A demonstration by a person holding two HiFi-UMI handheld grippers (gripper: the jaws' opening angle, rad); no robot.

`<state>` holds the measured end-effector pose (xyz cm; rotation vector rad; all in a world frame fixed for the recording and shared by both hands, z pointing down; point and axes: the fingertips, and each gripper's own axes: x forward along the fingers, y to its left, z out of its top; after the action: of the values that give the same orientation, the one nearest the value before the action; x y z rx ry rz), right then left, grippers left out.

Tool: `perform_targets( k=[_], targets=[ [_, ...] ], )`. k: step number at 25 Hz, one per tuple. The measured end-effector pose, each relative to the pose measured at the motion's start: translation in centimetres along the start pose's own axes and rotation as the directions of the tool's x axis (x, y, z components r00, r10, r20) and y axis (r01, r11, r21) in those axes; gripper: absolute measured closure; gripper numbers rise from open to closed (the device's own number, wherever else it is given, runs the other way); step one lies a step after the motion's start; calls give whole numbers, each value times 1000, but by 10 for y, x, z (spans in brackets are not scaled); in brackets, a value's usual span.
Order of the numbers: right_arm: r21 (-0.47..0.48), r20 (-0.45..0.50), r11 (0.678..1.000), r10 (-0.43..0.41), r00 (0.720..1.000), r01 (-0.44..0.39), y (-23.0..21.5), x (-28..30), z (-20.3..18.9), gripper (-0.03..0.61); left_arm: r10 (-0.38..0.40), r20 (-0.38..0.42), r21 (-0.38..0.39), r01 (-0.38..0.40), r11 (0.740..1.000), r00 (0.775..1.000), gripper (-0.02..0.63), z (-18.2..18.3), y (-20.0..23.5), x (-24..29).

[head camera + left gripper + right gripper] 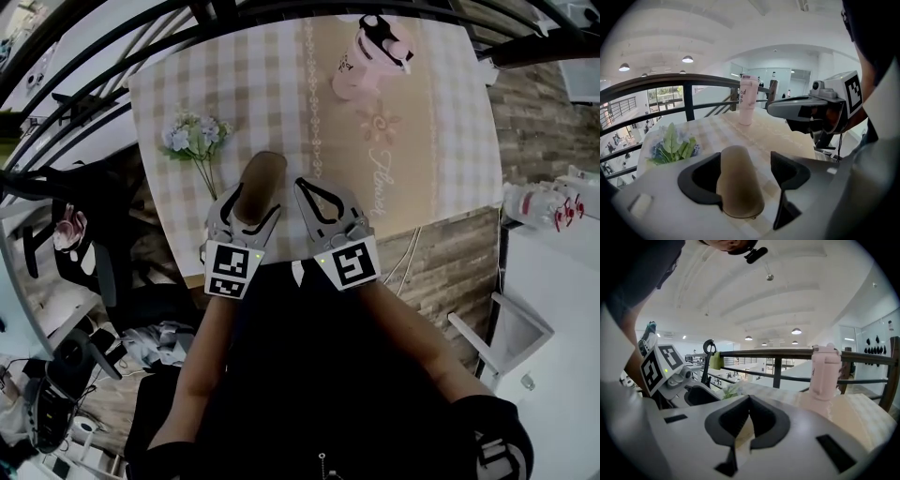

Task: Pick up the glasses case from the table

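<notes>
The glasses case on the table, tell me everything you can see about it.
The glasses case is a brown, elongated shell with rounded ends and a domed top, smooth and matte, perhaps leather-like. It is closed and lies flat on the checked tablecloth near the edge closest to the person, its length running away from them. It sits between the open jaws of the left gripper. There is a clear gap to the right jaw. The left jaw is close beside it, and whether they touch cannot be told.
</notes>
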<state>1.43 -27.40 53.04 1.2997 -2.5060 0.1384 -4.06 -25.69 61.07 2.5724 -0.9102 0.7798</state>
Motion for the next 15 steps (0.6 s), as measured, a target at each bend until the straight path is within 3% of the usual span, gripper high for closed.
perform_targets(
  k=[6, 15],
  targets=[
    [1, -8, 999, 40, 999, -40, 3, 1, -7, 569, 36, -113, -38, -40, 998, 993, 252, -21, 7, 14],
    [21, -7, 999, 43, 999, -43, -4, 3, -10, 569, 20, -262, -111, -50, 993, 965, 192, -44, 12, 34]
  ],
)
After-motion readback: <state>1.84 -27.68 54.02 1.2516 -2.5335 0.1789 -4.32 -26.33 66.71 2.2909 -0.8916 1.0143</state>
